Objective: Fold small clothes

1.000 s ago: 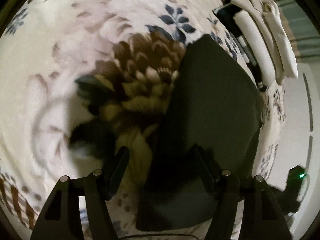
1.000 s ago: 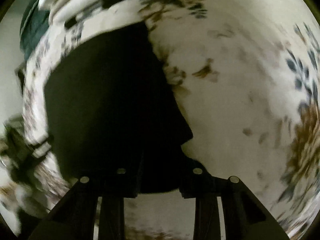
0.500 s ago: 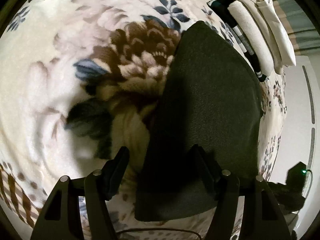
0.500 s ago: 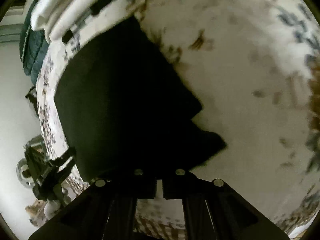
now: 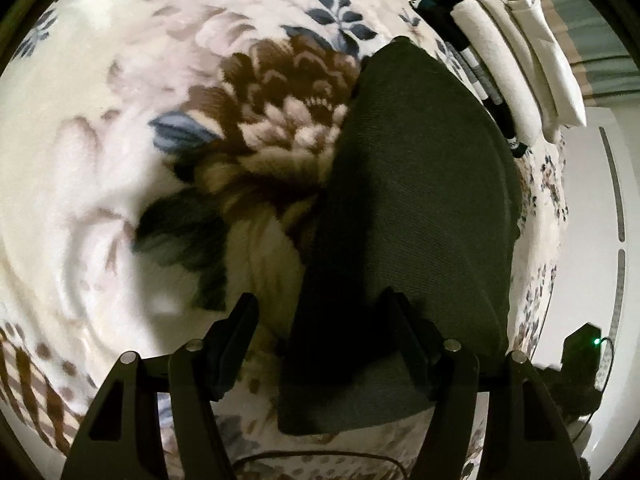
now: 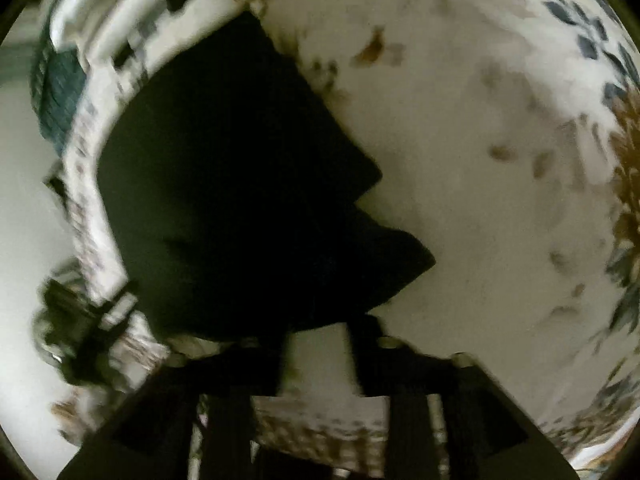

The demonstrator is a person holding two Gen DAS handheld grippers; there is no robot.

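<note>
Floral blanket (image 5: 120, 208) covers the whole working surface, cream with a big brown flower and blue leaves, and the dark garment (image 5: 420, 208) lies flat on it.

Nearest the left gripper (image 5: 320, 312), the garment's near hem sits partly between the spread fingers: the right-side finger rests over the cloth, the left-side finger (image 5: 236, 332) stands over bare blanket, and nothing is pinched, so this claw is open. From there the cloth runs straight ahead and a little to the right, its long axis roughly in line with the fingers, narrowing toward a far corner. Beyond that corner, well ahead and to the right, lie folded pale clothes (image 5: 528, 60).

In the right wrist view, blurred by motion, the right gripper (image 6: 316, 332) has a clear gap between its fingers showing blanket, so it reads as parted, holding nothing. The garment begins just ahead of its fingertips and spreads forward and to the left, with a small flap jutting right.

Both claws are at the near hem; I judge the left sits better over the cloth, the right at its edge.
</note>
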